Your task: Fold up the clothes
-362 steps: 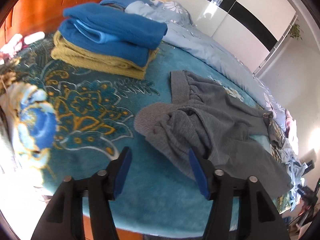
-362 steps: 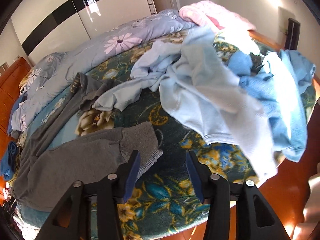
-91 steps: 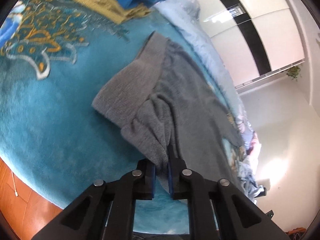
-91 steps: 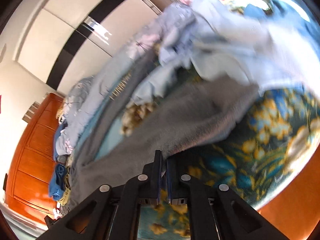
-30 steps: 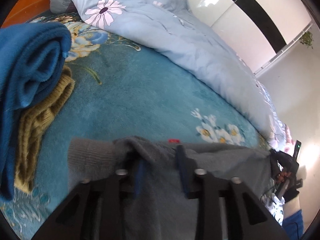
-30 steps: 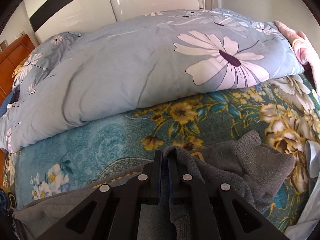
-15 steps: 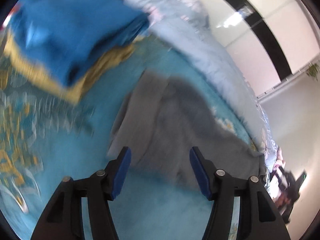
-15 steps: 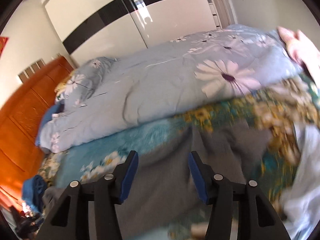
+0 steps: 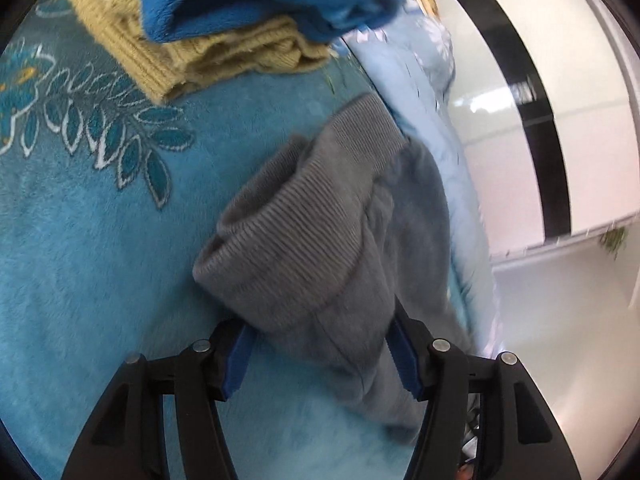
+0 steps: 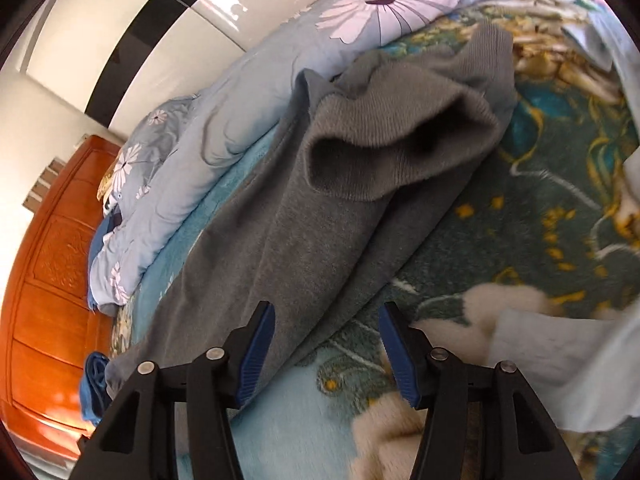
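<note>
Lying lengthwise along the teal floral plush blanket (image 9: 80, 240), near its front edge, the grey ribbed-cuff knit garment (image 9: 320, 240) runs from one gripper to the other. Left gripper (image 9: 320, 344) and right gripper (image 10: 326, 344) both gape wide, cloth between each pair of fingers, unclamped. No readable writing.

Bare teal blanket (image 9: 80, 240) lies open left of the grey garment (image 9: 320, 240), toward the bed's near edge. Farther in, a folded stack (image 9: 224, 40) blocks that side. The rolled quilt (image 10: 240, 92) runs along the garment's far side, touching it, leaving no gap there. In the right wrist view, patterned blanket (image 10: 540, 208) is clear right of the garment, until pale blue clothes (image 10: 560, 360) crowd the right edge.
</note>
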`<state>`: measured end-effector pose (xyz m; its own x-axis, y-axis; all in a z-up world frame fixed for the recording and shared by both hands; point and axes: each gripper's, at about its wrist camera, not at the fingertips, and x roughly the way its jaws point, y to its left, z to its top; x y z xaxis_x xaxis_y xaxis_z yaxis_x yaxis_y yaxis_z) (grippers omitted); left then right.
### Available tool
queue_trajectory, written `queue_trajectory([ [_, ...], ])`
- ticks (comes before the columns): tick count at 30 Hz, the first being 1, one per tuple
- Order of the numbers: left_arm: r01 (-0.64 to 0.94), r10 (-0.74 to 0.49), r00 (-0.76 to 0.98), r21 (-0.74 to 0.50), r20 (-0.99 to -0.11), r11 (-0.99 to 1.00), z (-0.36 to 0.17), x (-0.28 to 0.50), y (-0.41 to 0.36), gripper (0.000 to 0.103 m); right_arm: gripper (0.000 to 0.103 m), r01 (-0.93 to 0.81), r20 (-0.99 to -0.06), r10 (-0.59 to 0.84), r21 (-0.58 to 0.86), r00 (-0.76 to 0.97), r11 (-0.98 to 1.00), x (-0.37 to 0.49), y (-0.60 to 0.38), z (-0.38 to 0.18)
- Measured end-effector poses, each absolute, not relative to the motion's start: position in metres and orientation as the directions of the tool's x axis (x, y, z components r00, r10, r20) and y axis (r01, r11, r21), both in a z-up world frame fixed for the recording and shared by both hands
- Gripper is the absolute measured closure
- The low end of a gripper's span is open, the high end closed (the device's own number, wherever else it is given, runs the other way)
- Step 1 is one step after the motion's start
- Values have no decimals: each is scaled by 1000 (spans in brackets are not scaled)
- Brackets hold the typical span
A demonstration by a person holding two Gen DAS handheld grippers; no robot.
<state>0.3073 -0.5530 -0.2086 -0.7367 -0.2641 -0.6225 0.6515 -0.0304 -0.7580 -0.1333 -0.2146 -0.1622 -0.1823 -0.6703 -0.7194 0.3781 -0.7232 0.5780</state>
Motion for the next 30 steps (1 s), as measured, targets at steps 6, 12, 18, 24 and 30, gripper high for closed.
queue_trajectory([
  [6,629,-324,-737,-777,-593,-7,-209,307,-562,52,45,327,-675,-704,629,-222,-706,-134,-227,-169],
  [12,615,-353,-736,-789,-578,11,-210,312,-562,79,90,289,-681,-690,628,-246,-722,-138,-234,-170],
  [18,590,-380,-747,-807,-546,-2,-182,320,-556,85,98,309,-676,-690,618,-259,-722,-132,-234,-156],
  [24,626,-413,-733,-774,-540,-99,-141,368,-533,85,99,344,-666,-710,626,-229,-699,-96,-213,-139],
  [30,692,-458,-675,-711,-578,-124,-119,457,-510,85,99,412,-670,-727,625,-152,-663,-16,-193,-139],
])
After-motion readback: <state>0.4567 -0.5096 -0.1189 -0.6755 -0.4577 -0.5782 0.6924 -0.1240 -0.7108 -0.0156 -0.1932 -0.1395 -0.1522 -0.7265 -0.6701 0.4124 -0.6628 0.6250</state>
